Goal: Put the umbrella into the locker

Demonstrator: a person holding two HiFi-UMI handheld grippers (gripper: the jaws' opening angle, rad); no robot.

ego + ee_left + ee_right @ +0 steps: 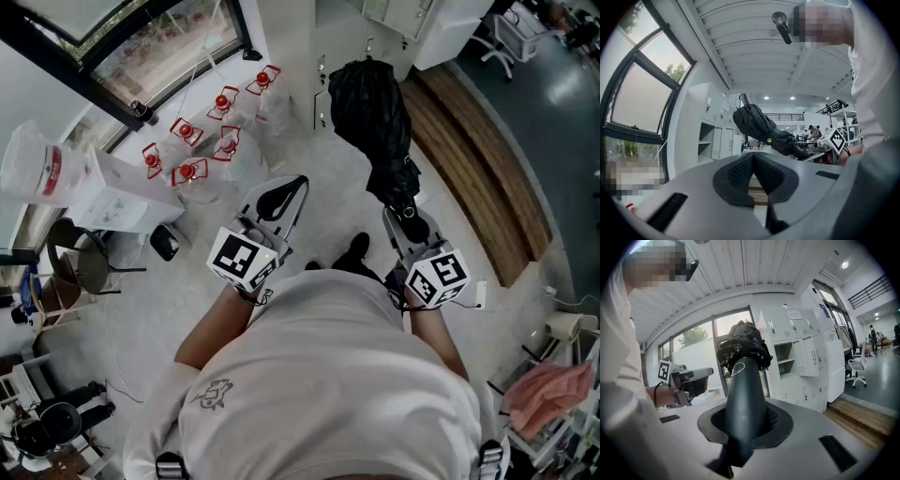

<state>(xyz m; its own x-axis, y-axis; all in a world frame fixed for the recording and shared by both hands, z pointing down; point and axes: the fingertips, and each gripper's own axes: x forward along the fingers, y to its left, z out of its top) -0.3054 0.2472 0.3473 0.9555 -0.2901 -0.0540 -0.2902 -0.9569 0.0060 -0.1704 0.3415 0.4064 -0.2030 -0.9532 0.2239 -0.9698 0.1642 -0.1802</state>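
A folded black umbrella (pixel 375 122) sticks out level in front of me, and my right gripper (pixel 405 216) is shut on its handle. In the right gripper view the dark handle (pixel 743 404) runs between the pads up to the bunched canopy (pixel 743 345). My left gripper (pixel 279 199) hangs to the left of the umbrella, apart from it, shut with nothing between its pads (pixel 740 173). White lockers (pixel 797 357) stand ahead, one compartment (pixel 784 355) open. From the left gripper view the umbrella (pixel 759 126) shows at centre, before the lockers (pixel 712 133).
Several clear bottles with red caps (pixel 202 141) lie on the floor by the window at left. A wooden step (pixel 478 178) runs along the right. A round stool (pixel 84 262) stands at far left, an office chair (pixel 857 369) past the lockers, and a pink cloth (pixel 548 389) at bottom right.
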